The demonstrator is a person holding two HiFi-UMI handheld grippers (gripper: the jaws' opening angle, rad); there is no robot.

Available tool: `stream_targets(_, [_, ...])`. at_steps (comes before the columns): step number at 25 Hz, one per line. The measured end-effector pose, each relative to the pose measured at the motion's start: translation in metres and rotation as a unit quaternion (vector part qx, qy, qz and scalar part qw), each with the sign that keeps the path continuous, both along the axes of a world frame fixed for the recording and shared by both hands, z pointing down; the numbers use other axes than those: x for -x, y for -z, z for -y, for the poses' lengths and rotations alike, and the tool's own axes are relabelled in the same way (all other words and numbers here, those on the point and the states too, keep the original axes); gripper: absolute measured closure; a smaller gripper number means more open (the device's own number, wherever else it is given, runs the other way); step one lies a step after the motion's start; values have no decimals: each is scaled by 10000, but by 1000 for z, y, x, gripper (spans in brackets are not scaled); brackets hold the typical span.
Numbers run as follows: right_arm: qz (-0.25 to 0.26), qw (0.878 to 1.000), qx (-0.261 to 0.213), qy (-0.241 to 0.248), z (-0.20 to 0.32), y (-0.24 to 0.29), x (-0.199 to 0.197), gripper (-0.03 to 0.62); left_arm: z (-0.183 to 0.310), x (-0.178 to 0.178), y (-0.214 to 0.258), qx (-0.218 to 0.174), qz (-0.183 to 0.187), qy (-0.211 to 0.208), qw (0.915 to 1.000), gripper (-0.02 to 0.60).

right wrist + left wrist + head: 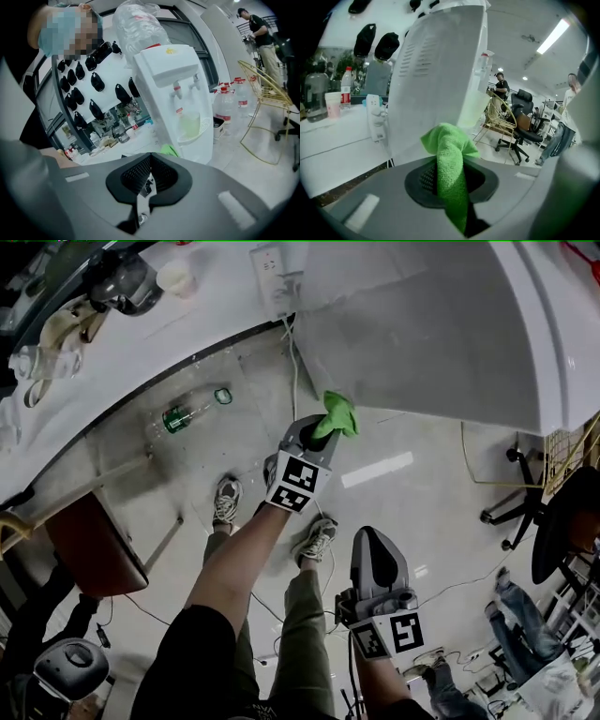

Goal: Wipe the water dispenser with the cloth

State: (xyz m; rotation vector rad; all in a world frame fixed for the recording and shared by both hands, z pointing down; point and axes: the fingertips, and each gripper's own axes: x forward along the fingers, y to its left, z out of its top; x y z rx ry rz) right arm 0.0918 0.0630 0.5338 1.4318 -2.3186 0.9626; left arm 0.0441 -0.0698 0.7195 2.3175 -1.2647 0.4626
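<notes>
The white water dispenser fills the upper right of the head view. In the right gripper view the dispenser stands upright with a clear bottle on top. My left gripper is shut on a green cloth, which hangs close to the dispenser's lower side. In the left gripper view the cloth bunches out of the left gripper, just short of the ribbed side panel. My right gripper hangs lower and nearer to me. The right gripper is shut with nothing in it.
A white counter with a power strip and cups runs to the dispenser's left. A plastic bottle lies on the floor below it. Office chairs, a wire chair and spare water bottles stand to the right.
</notes>
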Motion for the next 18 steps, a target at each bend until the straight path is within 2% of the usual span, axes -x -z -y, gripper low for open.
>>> stream_targets(3, [1,10000,20,-64,3,-2,2,589,17,1,-2,32,-28,58,10000,526])
stream_targets(8, [39,9996,-74,-278,12,5,7,589,52,18,2,28,125,110,9999,526])
stream_targets(13, [-7,9980,-179,-610,18,9,4,589,95,49,5,22,373,120,9992,526])
stream_targets(18, [-1,9954,-197,-941,18,10,7,589,142,86,3,165,518,317,9980,526])
